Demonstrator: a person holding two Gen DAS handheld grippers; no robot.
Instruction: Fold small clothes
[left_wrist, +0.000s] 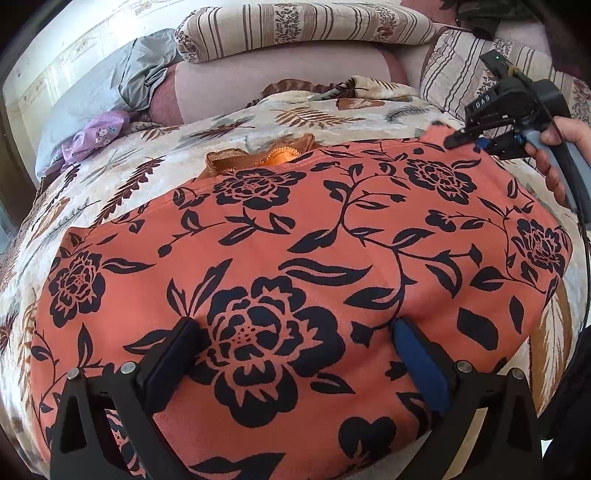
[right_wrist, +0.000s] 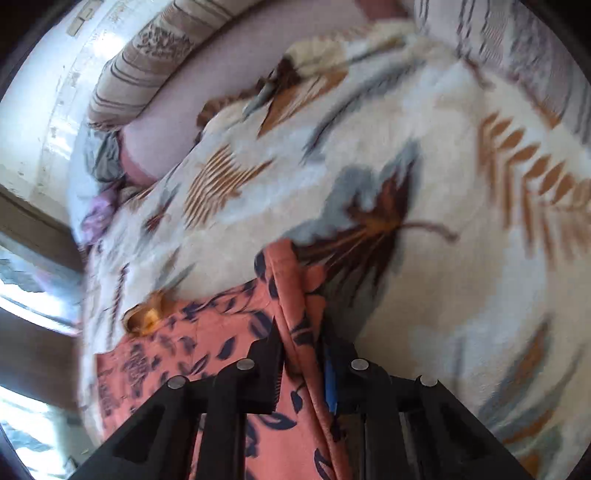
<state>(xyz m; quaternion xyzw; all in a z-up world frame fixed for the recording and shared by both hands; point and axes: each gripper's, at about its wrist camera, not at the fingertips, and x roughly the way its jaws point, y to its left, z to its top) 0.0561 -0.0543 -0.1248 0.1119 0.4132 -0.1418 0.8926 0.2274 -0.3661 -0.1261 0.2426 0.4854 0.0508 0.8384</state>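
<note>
A coral garment with black flowers (left_wrist: 332, 236) lies spread flat on a leaf-patterned blanket (left_wrist: 155, 147). My left gripper (left_wrist: 295, 326) is open, its two fingertips set wide apart on the cloth near its front edge, around a large black flower. At the garment's far right corner a hand holds my right gripper (left_wrist: 458, 140). In the right wrist view the right gripper (right_wrist: 301, 328) is shut on the garment's hemmed edge (right_wrist: 291, 295), which runs up between the fingers. An orange lacy piece (left_wrist: 258, 157) (right_wrist: 147, 317) pokes out from under the far edge.
The blanket (right_wrist: 424, 155) covers a sofa seat. Striped cushions (left_wrist: 295, 27) (left_wrist: 454, 70) line the back and right side. A grey cloth (left_wrist: 144, 70) and a purple flowered cloth (left_wrist: 92, 136) lie at the far left. A wall and window frame stand at the left.
</note>
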